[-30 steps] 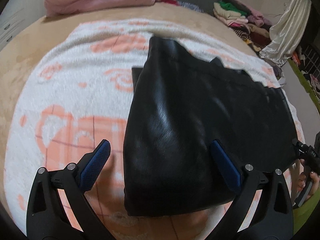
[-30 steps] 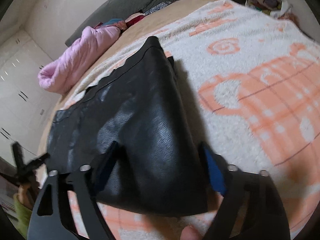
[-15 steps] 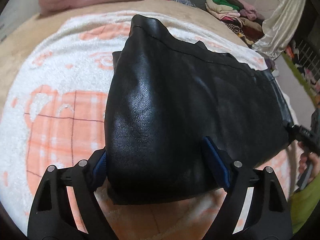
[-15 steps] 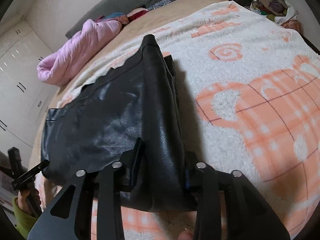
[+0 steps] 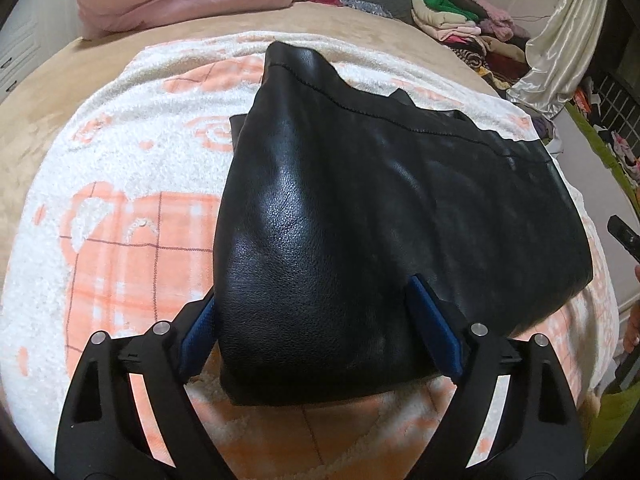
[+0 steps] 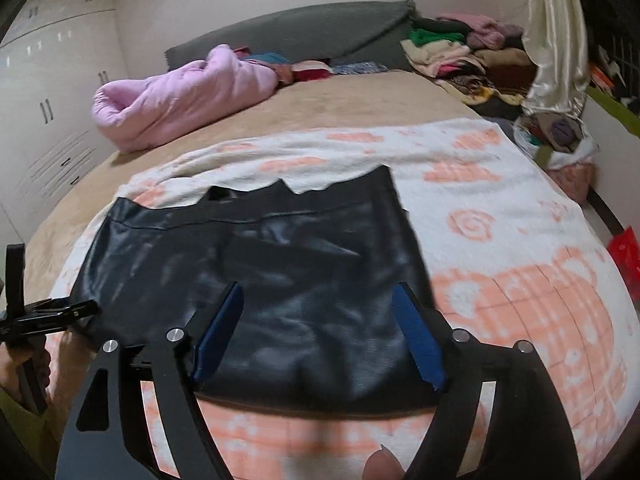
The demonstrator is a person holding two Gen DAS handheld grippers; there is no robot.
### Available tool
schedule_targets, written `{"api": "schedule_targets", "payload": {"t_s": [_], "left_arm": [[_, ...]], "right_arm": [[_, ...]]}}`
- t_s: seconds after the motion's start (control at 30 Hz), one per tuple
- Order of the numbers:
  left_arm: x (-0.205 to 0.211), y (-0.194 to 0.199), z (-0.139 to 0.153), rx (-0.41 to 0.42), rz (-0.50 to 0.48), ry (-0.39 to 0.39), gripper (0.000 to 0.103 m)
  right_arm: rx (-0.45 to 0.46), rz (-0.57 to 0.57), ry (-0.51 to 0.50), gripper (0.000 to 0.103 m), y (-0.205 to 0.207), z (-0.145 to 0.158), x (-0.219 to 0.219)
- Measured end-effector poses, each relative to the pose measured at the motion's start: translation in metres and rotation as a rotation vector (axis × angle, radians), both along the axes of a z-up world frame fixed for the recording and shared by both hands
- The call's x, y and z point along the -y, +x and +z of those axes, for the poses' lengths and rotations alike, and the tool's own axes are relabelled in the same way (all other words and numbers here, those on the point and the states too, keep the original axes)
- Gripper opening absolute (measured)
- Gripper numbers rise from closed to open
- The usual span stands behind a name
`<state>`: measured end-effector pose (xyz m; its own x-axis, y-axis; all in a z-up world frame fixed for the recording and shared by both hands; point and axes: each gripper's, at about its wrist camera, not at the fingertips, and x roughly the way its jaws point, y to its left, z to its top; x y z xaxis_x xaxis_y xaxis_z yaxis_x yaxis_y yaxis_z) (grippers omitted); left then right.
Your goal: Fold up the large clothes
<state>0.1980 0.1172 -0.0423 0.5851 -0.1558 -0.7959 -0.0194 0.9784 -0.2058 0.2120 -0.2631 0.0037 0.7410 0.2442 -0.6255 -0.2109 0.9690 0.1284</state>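
A black leather garment [image 5: 380, 208] lies folded on a white and orange blanket [image 5: 120, 240] on the bed. In the left wrist view my left gripper [image 5: 320, 332] is open, its blue pads on either side of the garment's near left corner, which bulges up between them. In the right wrist view the garment [image 6: 260, 280] lies flat. My right gripper [image 6: 320, 332] is open and empty, raised above the garment's near edge. The left gripper also shows in the right wrist view [image 6: 48, 312] at the garment's left end.
A pink quilt [image 6: 180, 96] lies at the far side of the tan bed [image 6: 360, 100]. A grey cushion [image 6: 300, 36] and a pile of clothes [image 6: 472, 52] are at the back right. White wardrobes [image 6: 52, 120] stand left. A red object [image 6: 622, 256] is at the bed's right edge.
My right gripper has opened, let go of the garment and pulled back and up. The garment's right end has dropped flat. My left gripper has stayed open around the left corner.
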Motion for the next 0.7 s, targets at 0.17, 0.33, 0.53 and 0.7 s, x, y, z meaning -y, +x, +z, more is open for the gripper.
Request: {"api": "schedule_targets", "payload": {"t_s": [0.17, 0.33, 0.53, 0.7], "left_arm": [[-0.004, -0.002, 0.005, 0.010, 0.003, -0.025, 0.084], [-0.016, -0.002, 0.002, -0.001, 0.028, -0.095, 0.090], [-0.017, 0.001, -0.012, -0.042, 0.023, -0.186, 0.090], [-0.022, 0.001, -0.019, -0.033, 0.032, -0.211, 0.079]], "right_arm": [[-0.023, -0.010, -0.002, 0.084, 0.002, -0.004, -0.002], [-0.081, -0.097, 0.032, 0.087, 0.010, -0.025, 0.031], [-0.203, -0.160, 0.182, 0.087, 0.027, -0.060, 0.077], [-0.262, -0.151, 0.341, 0.052, 0.037, -0.087, 0.096]]}}
